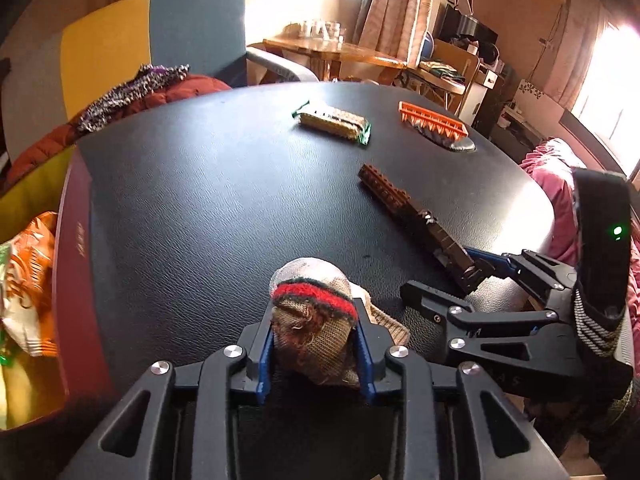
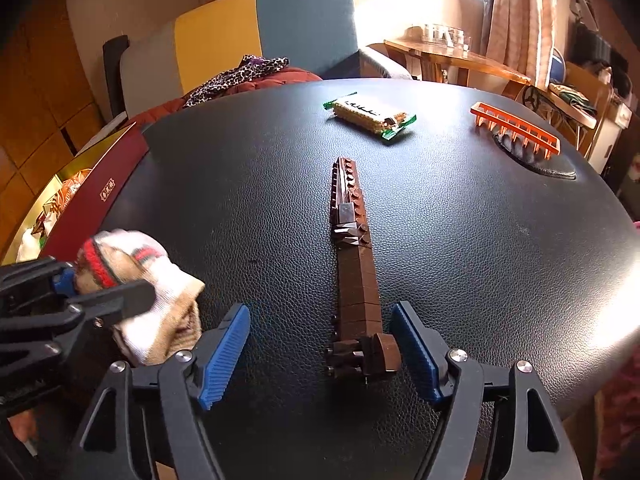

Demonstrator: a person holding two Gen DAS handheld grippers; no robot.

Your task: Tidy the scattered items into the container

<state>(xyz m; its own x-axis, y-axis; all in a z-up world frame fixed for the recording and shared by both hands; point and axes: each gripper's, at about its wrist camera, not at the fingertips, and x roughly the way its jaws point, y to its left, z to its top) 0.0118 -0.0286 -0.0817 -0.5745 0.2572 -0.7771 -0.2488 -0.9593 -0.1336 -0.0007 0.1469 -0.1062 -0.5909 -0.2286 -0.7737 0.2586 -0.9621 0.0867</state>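
The left gripper (image 1: 316,344) pinches a rolled sock (image 1: 314,312); the right gripper (image 2: 320,344) gapes around the brown brick bar (image 2: 354,272); snack pack (image 2: 370,118) at twelve, orange rack (image 2: 516,130) at one, untidied; red box (image 2: 86,208) at ten.

Round black table top (image 2: 460,248): leather-like covering, fine pebbled grain, semi-gloss, bright glare at the sunlit edge.
Rolled beige knitted sock with red and dark green band (image 1: 316,320): coarse woven-looking cloth, fuzzy at the band, loose frayed threads at the opening; matt.
Long dark brown toy-brick piece (image 2: 354,272): hard moulded plastic, studded top, smooth faces with slight sheen.
Orange comb-like plastic rack (image 2: 516,130): smooth, somewhat translucent.
Green-ended snack bar packet (image 2: 370,118): glossy film wrapper.
Left gripper (image 1: 316,350) and right gripper (image 2: 320,354): matt black plastic links, bright metal rivet heads, ribbed blue pads (image 2: 224,354).
Dark red box (image 2: 92,200): smooth card-like wall, gold stamp.
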